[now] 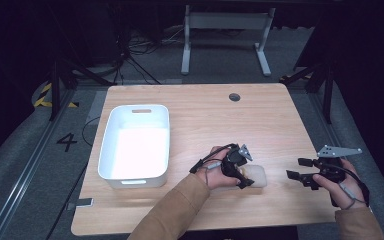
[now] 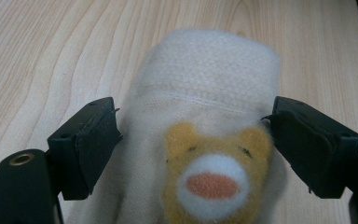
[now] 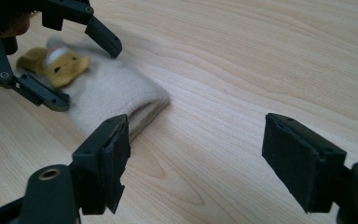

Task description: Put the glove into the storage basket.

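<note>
Setup: light wood worktop (image 1: pixel 205 120), person's forearms entering from the near edge, one gripper per hand

Object: cream fleece sock (image 2: pixel 205 79) with a yellow animal face (white muzzle, orange nose) sewn on. Lies flat on the worktop near the front edge, right of centre; in the high view it shows as a pale patch (image 1: pixel 256 176) under and just right of the left gripper

Left gripper (image 1: pixel 240 170): held over the sock, tilted down toward it. In the left gripper view its jaws are spread, one on each side of the sock, the pads at or just beside the fabric edges; no squeeze visible in the fabric, so contact cannot be confirmed. The animal face sits between the jaws, the plain closed end of the sock reaches past them. The right gripper view shows the same gripper (image 3: pixel 74 60) from farther off, jaw tips straddling the face end of the sock (image 3: pixel 116 93)

Right gripper (image 1: pixel 300 172): well right of the sock, near the worktop's right edge, pointing left toward it. Jaws wide apart, nothing between them but bare wood; clear of the sock

Other: white plastic bin (image 1: pixel 136 145) with handle slots, on the left part of the worktop, well apart from the sock and both grippers. Interior looks bright and washed out
</note>
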